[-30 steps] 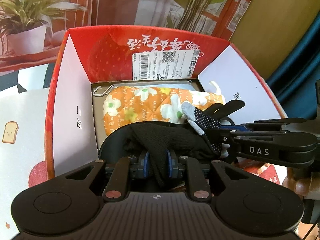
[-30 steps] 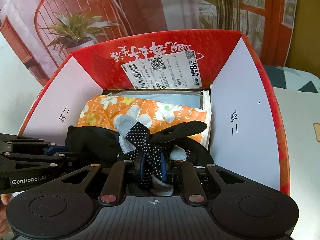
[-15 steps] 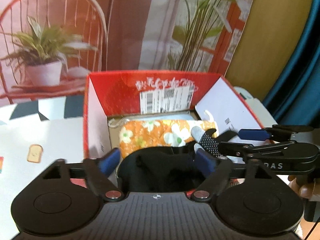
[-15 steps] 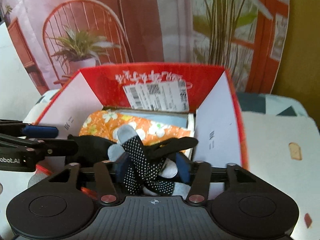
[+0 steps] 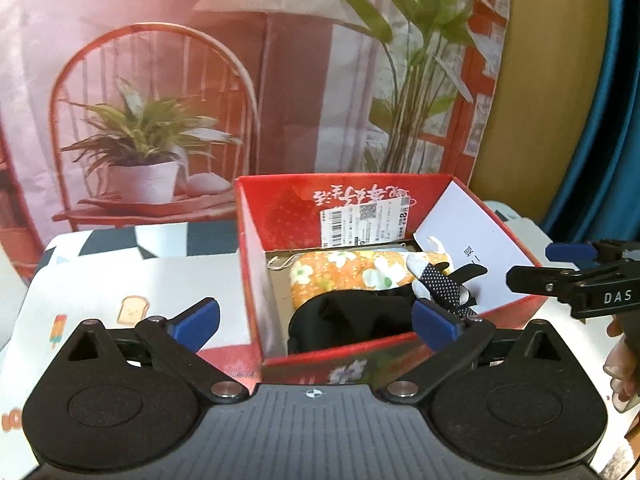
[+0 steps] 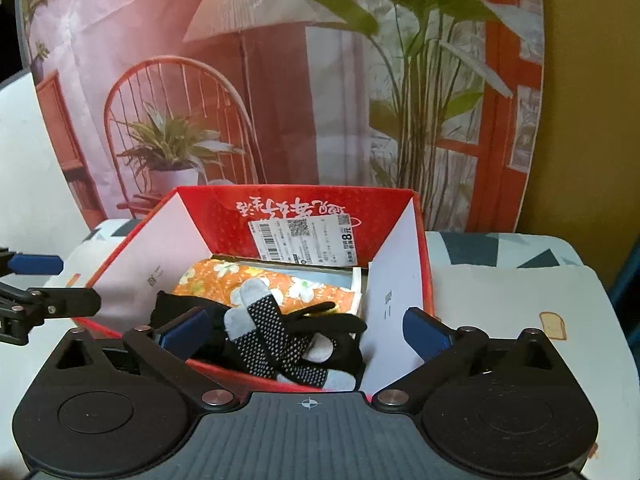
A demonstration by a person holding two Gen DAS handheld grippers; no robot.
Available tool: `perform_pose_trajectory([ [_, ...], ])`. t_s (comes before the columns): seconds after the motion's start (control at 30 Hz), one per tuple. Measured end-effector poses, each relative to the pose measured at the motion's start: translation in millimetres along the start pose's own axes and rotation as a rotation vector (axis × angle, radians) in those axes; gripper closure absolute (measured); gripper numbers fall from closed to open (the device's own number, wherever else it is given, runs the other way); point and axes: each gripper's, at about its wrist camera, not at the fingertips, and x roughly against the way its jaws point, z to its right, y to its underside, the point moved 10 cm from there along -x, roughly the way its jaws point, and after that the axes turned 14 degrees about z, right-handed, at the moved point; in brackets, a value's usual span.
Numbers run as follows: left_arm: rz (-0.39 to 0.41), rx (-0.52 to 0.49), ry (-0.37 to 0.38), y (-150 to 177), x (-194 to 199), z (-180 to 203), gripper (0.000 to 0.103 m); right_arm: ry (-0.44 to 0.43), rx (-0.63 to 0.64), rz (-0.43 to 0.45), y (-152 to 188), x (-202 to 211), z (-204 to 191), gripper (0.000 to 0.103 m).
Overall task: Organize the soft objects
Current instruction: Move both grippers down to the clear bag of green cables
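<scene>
**Both grippers let go above the box**

Since the earlier frames both grippers have drawn back and up from the red cardboard box (image 5: 256, 280), and their jaws have just been opening with nothing left between them. Left gripper (image 5: 314, 318) and right gripper (image 6: 306, 330) now stand spread wide and empty, blue pads clear of the cloth.

Inside the box lie the black mesh cloth (image 5: 352, 316), the black glove with white dots and grey fingertips (image 6: 276, 344) and, behind them, the orange padded mitt with white flowers (image 5: 340, 272). From the right wrist the glove fills the near corner and its crossed fingers show plainly; from the left wrist only its tip shows, while the black cloth takes the foreground. A pale blue folded layer (image 6: 320, 278) behind the mitt shows best from the right. The left view alone catches a fingertip of the person's hand (image 5: 620, 364) at the right edge.

Under the box lies a white tablecloth with toast and ice-lolly cartoons (image 5: 120, 280). Behind hangs a printed backdrop of a red chair, potted plants and a lamp (image 5: 160, 100).

A white shipping label with barcode and QR code (image 6: 304, 242) sticks to the box's back wall, beneath upside-down white script I cannot read. "DAS" is printed on the right gripper's side.
</scene>
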Motion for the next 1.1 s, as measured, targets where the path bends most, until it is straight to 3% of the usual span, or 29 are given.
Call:
perform_pose_trajectory([
  [0.17, 0.013, 0.03, -0.004, 18.7, 26.0, -4.0, 0.0, -0.044, -0.03, 0.047, 4.3, 23.2, -2.7, 0.001],
  [0.37, -0.043, 0.094, 0.015, 55.7, 39.9, -0.2, 0.0, -0.063, -0.04, 0.057, 19.9, 45.4, -8.7, 0.001],
  [0.63, -0.117, 0.162, 0.015, 104.9, 56.0, 5.7, 0.0, -0.099, -0.017, -0.003, 64.6, 73.3, -29.3, 0.001],
  [1.1, -0.087, 0.193, -0.106, 132.5, 91.1, -6.8, 0.0, -0.15, 0.173, -0.126, 156.2, 104.6, -81.6, 0.001],
])
